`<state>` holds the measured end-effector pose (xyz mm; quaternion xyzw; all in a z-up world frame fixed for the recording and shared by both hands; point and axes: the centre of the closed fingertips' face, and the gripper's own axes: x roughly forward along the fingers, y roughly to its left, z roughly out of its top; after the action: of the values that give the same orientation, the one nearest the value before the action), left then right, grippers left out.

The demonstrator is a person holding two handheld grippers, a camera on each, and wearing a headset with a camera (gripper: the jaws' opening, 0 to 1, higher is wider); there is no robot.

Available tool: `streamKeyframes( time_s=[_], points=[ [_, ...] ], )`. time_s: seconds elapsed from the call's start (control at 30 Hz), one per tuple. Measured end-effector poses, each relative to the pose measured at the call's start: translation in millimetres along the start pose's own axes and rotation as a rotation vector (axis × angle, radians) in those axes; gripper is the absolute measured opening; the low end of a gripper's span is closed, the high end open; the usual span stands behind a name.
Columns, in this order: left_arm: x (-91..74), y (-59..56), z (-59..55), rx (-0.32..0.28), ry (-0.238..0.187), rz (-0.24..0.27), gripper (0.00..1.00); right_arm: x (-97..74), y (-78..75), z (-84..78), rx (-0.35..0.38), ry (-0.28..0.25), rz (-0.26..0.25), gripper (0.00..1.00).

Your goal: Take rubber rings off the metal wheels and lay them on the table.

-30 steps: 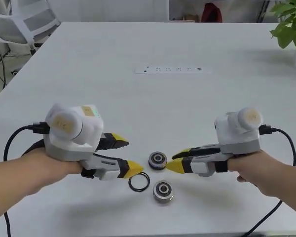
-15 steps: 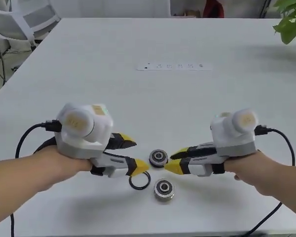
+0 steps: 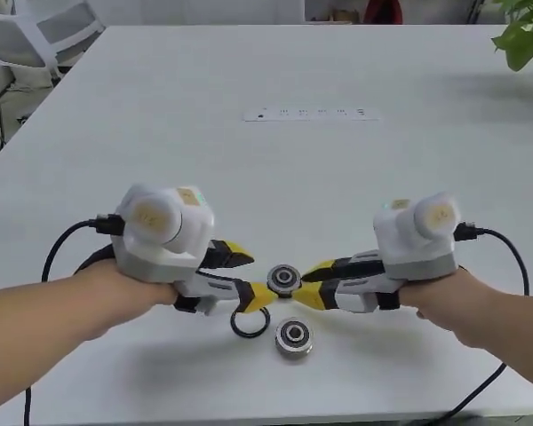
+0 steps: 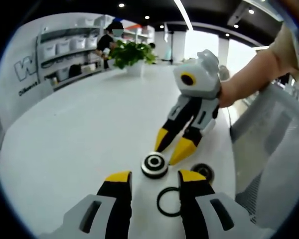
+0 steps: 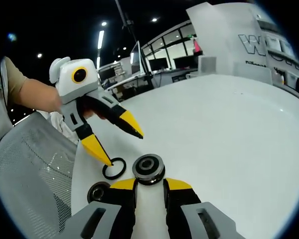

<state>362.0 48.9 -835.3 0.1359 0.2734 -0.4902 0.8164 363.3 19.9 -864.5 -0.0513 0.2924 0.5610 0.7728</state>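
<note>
As the left gripper [image 3: 247,277] points from the left at the small round silver metal wheel with a black band around its hub [image 3: 283,278], its yellow-tipped jaws stand well apart and hold nothing, with the tips just short of the wheel's rim. The right gripper [image 3: 307,282] points at that wheel from the right. Its jaws are parted only narrowly and its tips are at the rim; whether they touch it cannot be told. Nearer the person than that wheel, a second silver metal wheel [image 3: 293,336] lies flat on the white table [image 3: 249,160]. A loose thin black rubber ring [image 3: 250,323] lies flat beside it, to its left and near the left gripper's lower jaw. Well beyond the first wheel, a flat white power strip [image 3: 309,114] lies across the table. At the far right corner are the green leaves of a plant [image 3: 524,35].
</note>
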Motion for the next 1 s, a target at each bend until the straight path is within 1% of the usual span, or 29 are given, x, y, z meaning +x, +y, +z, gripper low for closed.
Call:
streamKeyframes(
  time_s=[0.13,0.23,0.27,0.37,0.5,0.67,0.8,0.87,1.0],
  points=[
    [4.6,-1.3,1.5,-0.007,-0.002,-0.005,0.36,1.5,1.6,0.1,-0.026,0.003,-0.001,0.2],
    [8.2,-2.1,2.3,-0.008,-0.003,-0.009,0.34,3.1,2.1,-0.4,-0.068,0.01,-0.006,0.19],
    [9.1,-2.3,2.2,-0.007,-0.002,-0.01,0.34,3.5,1.3,1.0,-0.065,0.0,-0.015,0.19],
    [11.7,-2.3,1.0,-0.007,0.003,-0.012,0.32,3.0,0.7,0.0,-0.083,0.006,-0.012,0.18],
    [14.6,-1.9,2.3,-0.011,0.001,-0.012,0.3,2.9,0.2,-0.2,-0.092,0.005,-0.016,0.17],
    [19.9,-0.6,4.2,-0.017,-0.001,-0.013,0.26,2.7,0.4,0.0,-0.096,0.003,-0.016,0.17],
    [24.2,-1.1,2.8,-0.01,0.009,-0.016,0.24,2.6,0.5,0.1,-0.098,0.0,-0.016,0.17],
    [25.6,-1.2,4.9,-0.006,0.005,-0.016,0.23,2.5,0.6,0.1,-0.098,-0.001,-0.016,0.17],
    [27.2,-3.3,5.8,0.024,0.012,-0.019,0.2,2.4,0.4,0.2,-0.099,-0.003,-0.018,0.17]
  ],
)
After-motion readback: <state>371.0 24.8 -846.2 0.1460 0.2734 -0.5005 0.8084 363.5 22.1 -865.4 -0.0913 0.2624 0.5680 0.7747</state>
